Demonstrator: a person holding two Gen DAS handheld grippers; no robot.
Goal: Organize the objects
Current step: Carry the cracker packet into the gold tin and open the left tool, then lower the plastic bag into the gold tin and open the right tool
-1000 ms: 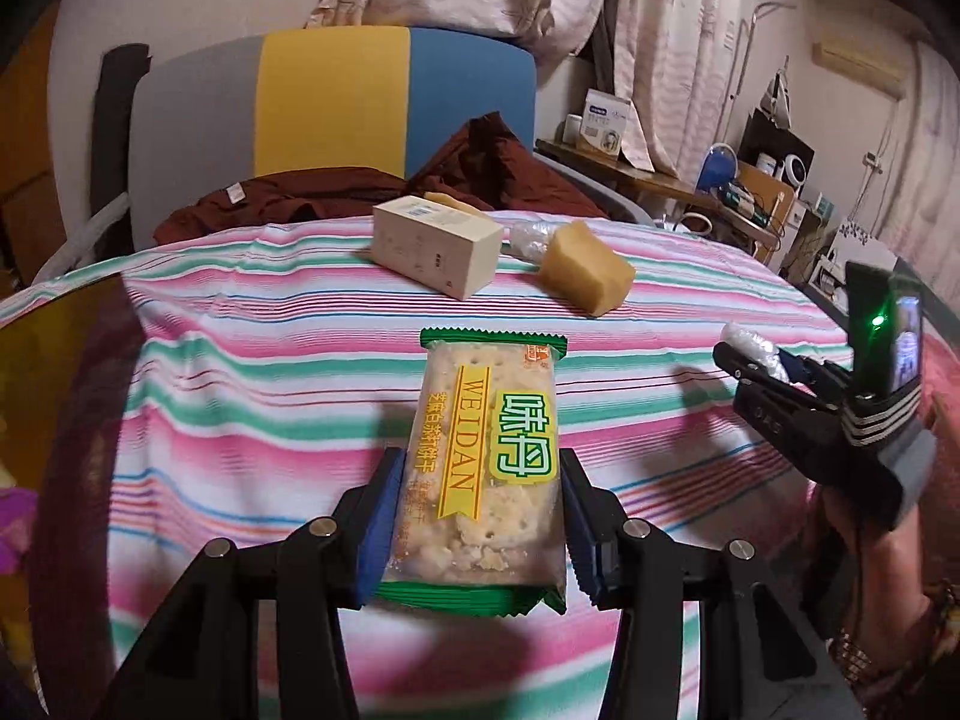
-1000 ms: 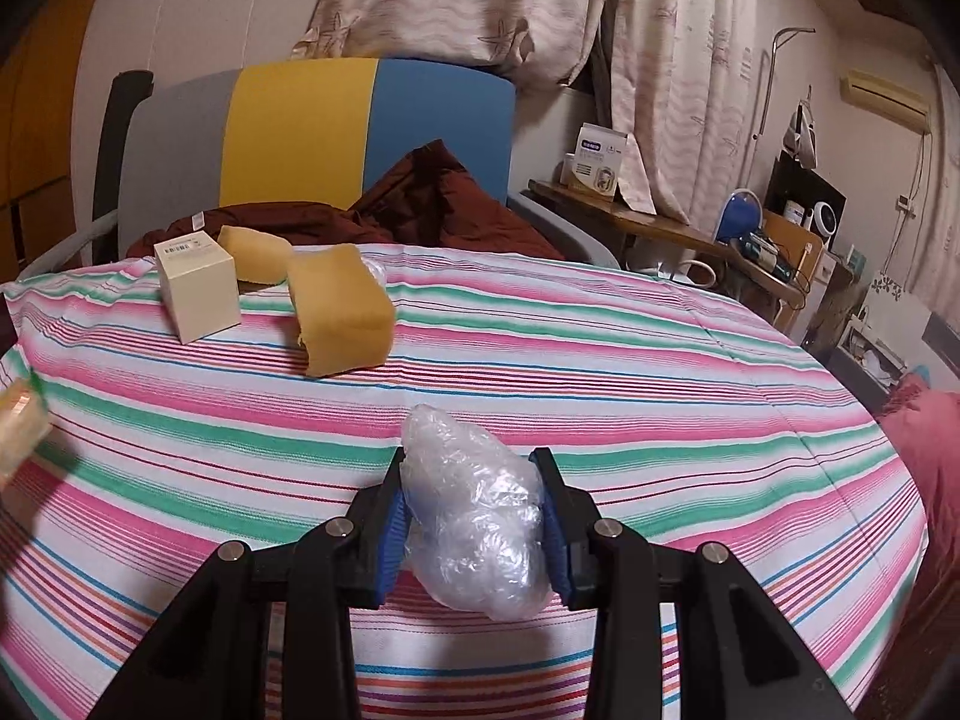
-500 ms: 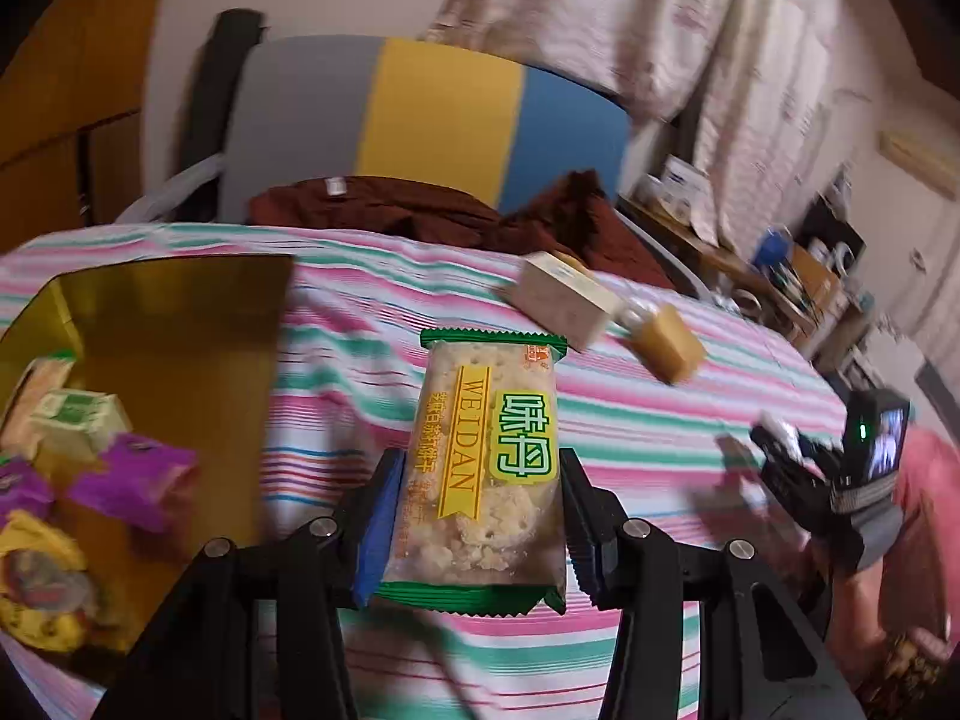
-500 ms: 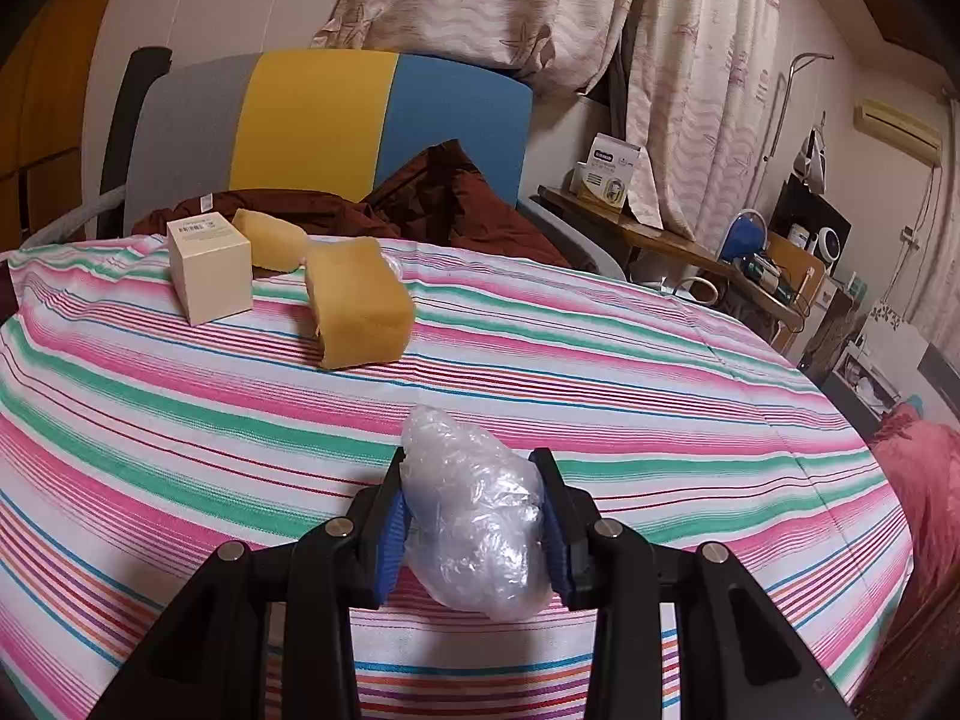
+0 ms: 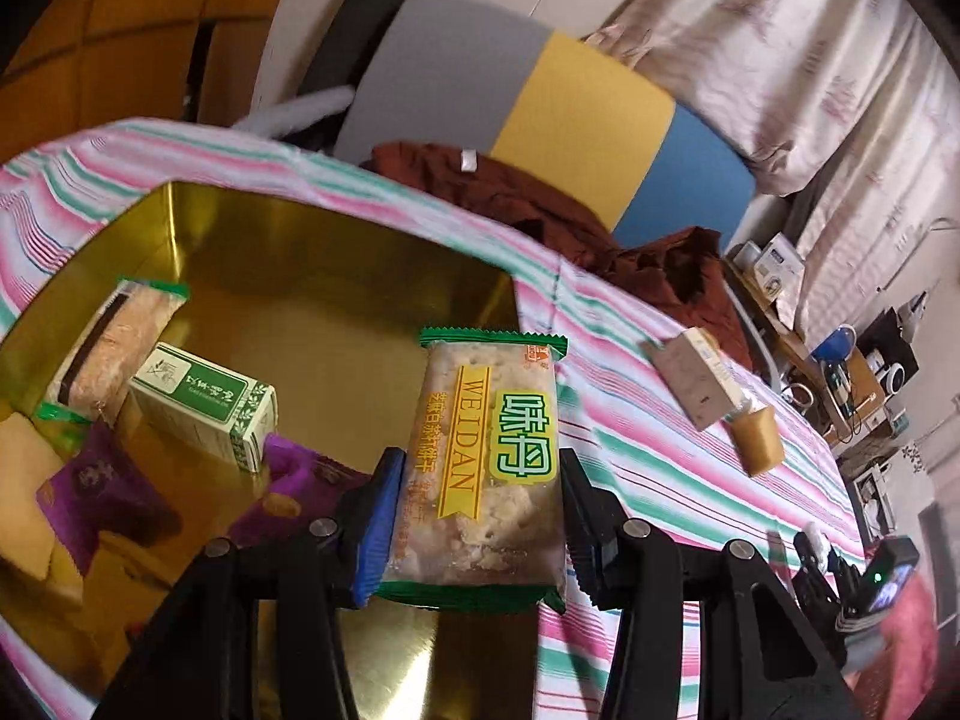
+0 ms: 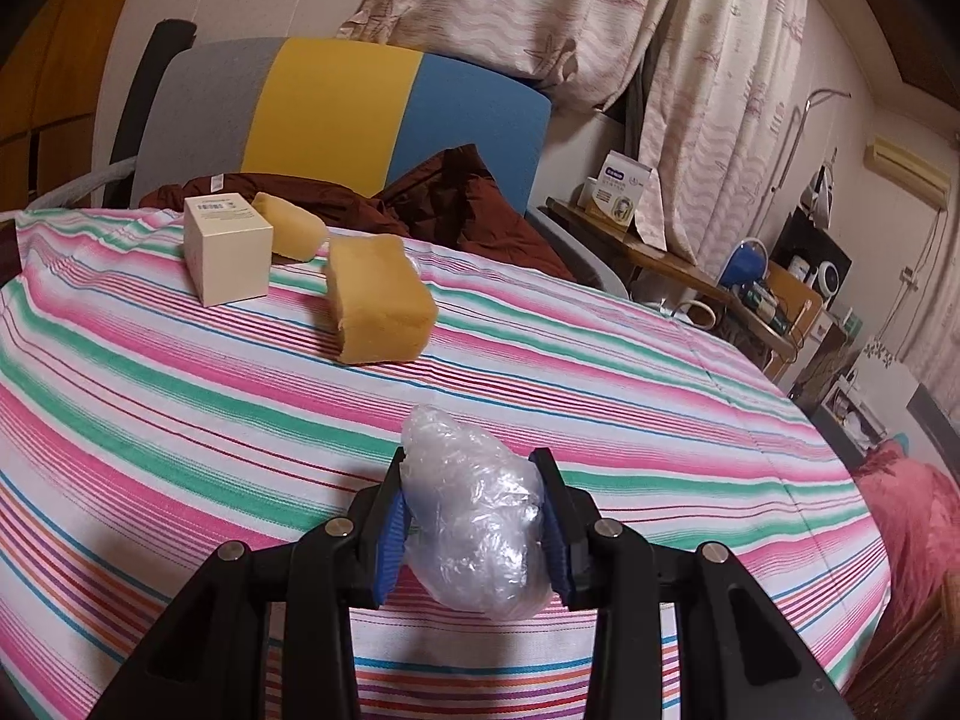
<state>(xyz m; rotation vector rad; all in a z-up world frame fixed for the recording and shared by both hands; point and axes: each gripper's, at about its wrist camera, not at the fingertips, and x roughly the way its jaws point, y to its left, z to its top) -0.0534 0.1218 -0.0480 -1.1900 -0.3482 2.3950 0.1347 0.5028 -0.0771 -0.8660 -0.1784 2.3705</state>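
Fingers (image 5: 384, 516) of left gripper (image 5: 480, 516) clamp biscuit packet (image 5: 486, 468) over gold tin (image 5: 336, 276); right gripper (image 6: 474, 516) pinches plastic wad (image 6: 480, 516).

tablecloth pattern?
Pink, green and white stripes on the tablecloth; clearest in the right wrist view.

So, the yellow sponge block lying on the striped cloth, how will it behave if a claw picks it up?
The sponge block looks like soft foam, so it probably squashes under the pads and weighs little. Its flat faces suggest it will not roll. A rough torn edge hints that it could crumble.
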